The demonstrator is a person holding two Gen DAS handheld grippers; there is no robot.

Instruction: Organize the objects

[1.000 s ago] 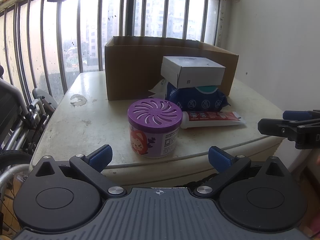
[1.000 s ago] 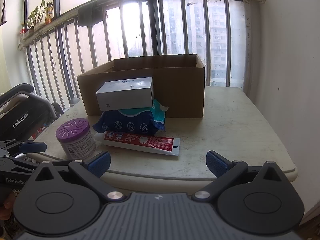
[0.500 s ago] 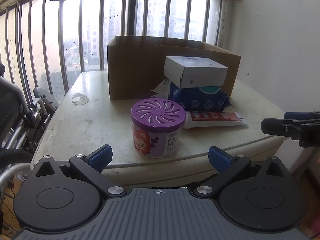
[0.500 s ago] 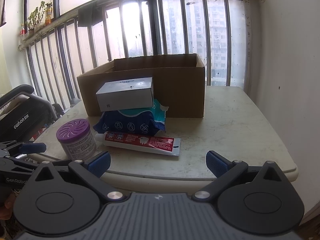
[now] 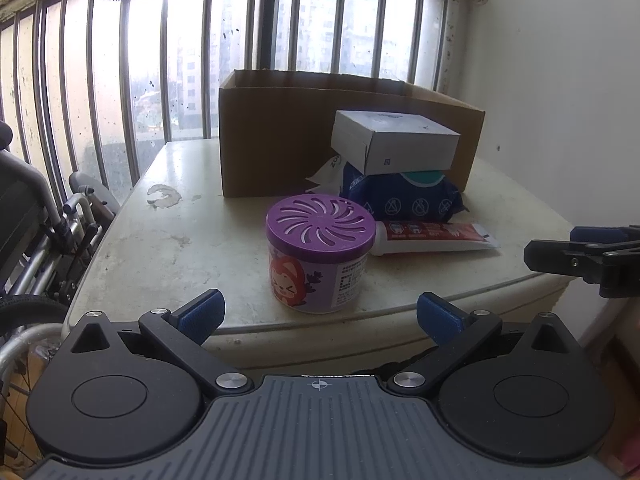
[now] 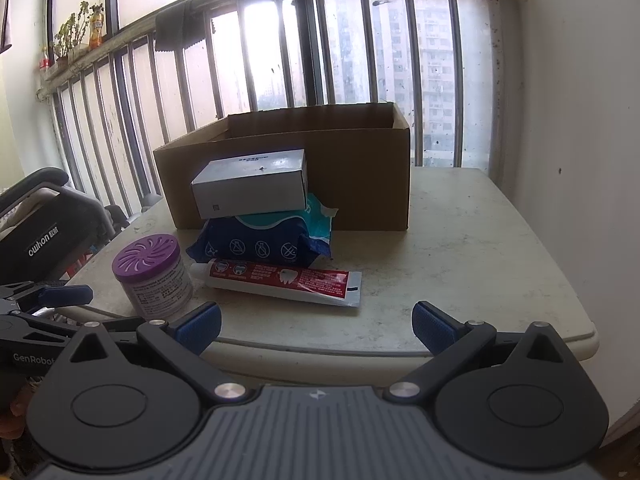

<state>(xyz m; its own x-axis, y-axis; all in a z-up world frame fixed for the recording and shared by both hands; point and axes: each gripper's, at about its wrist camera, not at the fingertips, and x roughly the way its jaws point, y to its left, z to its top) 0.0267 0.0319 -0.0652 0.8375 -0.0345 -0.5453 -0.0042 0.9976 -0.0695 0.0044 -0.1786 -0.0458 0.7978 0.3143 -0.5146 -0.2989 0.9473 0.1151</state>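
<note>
A purple-lidded air freshener tub (image 5: 318, 254) (image 6: 150, 276) stands near the table's front edge, just ahead of my open left gripper (image 5: 318, 316), which holds nothing. Beside the tub lies a red and white toothpaste tube (image 5: 434, 236) (image 6: 280, 282). Behind it a white box (image 5: 394, 146) (image 6: 250, 188) rests on a blue wipes pack (image 5: 402, 200) (image 6: 264, 242). An open cardboard box (image 5: 280, 136) (image 6: 360, 172) stands at the back. My right gripper (image 6: 316, 326) is open and empty at the table's near edge, facing the toothpaste.
The worn white table (image 5: 160, 248) (image 6: 480, 264) stands against a barred window (image 5: 280, 32) and a white wall (image 6: 580, 120) on the right. A folded wheelchair (image 5: 36, 232) (image 6: 44, 232) stands off the table's left side.
My left gripper has crept forward and slightly left, so the purple tub looks larger and nearer its fingers. The right gripper has barely moved. Both stay open.
</note>
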